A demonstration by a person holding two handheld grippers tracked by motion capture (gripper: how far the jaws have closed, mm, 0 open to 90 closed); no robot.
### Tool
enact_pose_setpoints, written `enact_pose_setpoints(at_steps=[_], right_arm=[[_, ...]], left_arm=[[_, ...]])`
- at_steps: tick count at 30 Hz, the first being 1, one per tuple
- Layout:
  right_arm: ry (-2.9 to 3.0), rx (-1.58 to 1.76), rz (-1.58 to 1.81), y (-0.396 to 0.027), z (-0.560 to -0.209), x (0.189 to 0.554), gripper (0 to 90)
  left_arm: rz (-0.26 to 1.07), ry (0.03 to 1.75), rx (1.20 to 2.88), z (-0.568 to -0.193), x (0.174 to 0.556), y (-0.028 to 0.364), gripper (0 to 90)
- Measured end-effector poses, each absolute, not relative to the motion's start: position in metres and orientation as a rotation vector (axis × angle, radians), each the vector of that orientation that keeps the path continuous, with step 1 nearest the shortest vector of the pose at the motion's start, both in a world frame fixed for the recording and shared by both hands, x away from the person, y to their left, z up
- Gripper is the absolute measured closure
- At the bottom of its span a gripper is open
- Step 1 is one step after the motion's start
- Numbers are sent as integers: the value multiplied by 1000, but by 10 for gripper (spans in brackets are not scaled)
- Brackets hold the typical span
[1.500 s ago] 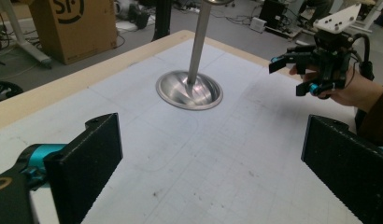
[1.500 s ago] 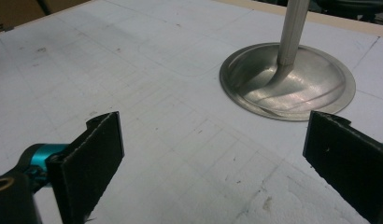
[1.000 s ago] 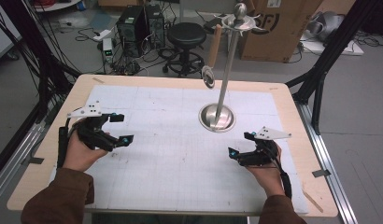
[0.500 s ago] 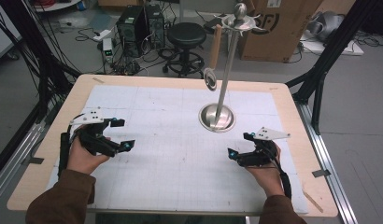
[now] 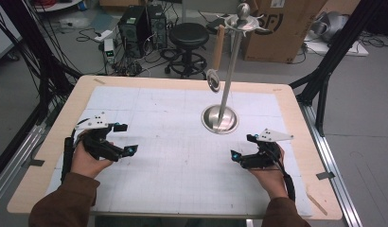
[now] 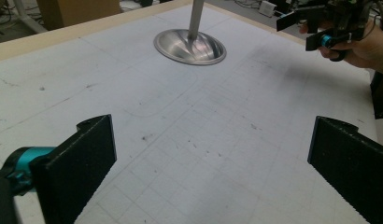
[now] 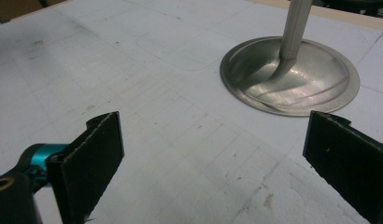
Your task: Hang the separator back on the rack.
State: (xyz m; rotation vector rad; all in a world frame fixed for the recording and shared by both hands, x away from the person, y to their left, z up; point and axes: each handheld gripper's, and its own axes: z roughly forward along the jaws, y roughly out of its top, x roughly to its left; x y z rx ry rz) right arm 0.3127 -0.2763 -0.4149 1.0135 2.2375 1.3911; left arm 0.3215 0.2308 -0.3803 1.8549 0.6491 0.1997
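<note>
White gridded paper covers the wooden table. At lower left of the high view, the left gripper rests with jaws spread, released and empty; at lower right, the right gripper sits the same way. Both seem parked low, likely waiting to start. Past them, right of centre, 1 metal stand rises on a round base, put within easy reach of both. 1 spoon hangs from its top. Beyond: 1 stool, 1 cardboard box.
</note>
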Motion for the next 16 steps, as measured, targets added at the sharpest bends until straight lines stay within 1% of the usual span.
enact_pose_setpoints(at_steps=[16], right_arm=[[2245,1022,1388,-275,-416,313,40]], left_arm=[[203,652,1858,-381,323,233,16]])
